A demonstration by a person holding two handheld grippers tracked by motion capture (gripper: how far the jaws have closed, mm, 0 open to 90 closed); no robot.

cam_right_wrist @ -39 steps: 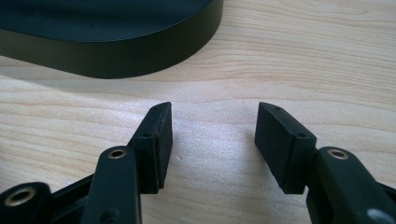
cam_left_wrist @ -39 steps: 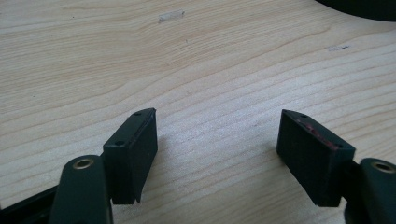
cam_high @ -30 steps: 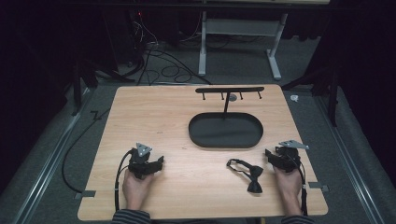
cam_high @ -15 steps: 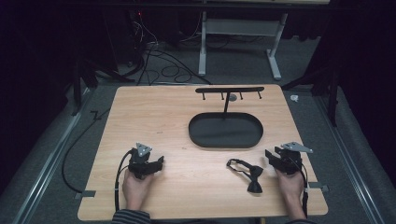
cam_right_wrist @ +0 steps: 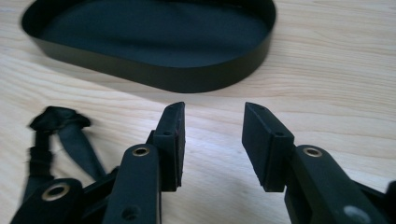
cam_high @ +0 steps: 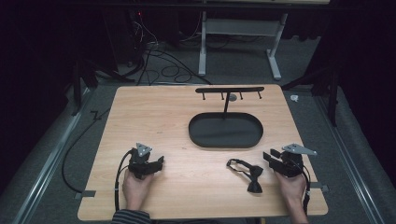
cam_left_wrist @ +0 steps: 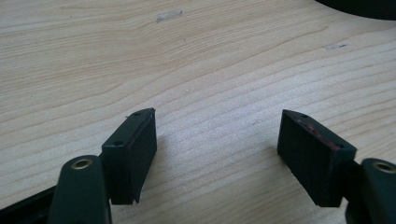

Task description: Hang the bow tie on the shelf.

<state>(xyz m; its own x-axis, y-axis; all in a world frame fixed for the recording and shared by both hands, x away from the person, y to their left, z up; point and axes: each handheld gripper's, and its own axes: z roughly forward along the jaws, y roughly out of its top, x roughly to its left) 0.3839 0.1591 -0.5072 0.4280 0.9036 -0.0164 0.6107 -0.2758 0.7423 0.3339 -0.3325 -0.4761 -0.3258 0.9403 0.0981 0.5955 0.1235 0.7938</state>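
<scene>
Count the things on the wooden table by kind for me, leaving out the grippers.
Black oval metal tray with an upright hook rack: 1
Black bow tie with a strap: 1
Total: 2

We see a light wooden table (cam_high: 163, 116), grey carpet floor (cam_high: 56, 154), tangled black cables (cam_high: 154, 60) and a white metal stand frame (cam_high: 238, 32) behind.

Light: bright on the wooden table (cam_high: 177, 121), surroundings nearly black.
Shadows: soft, short under the tray (cam_right_wrist: 154, 70).
Focus: near jaws blurred in both gripper views.
</scene>
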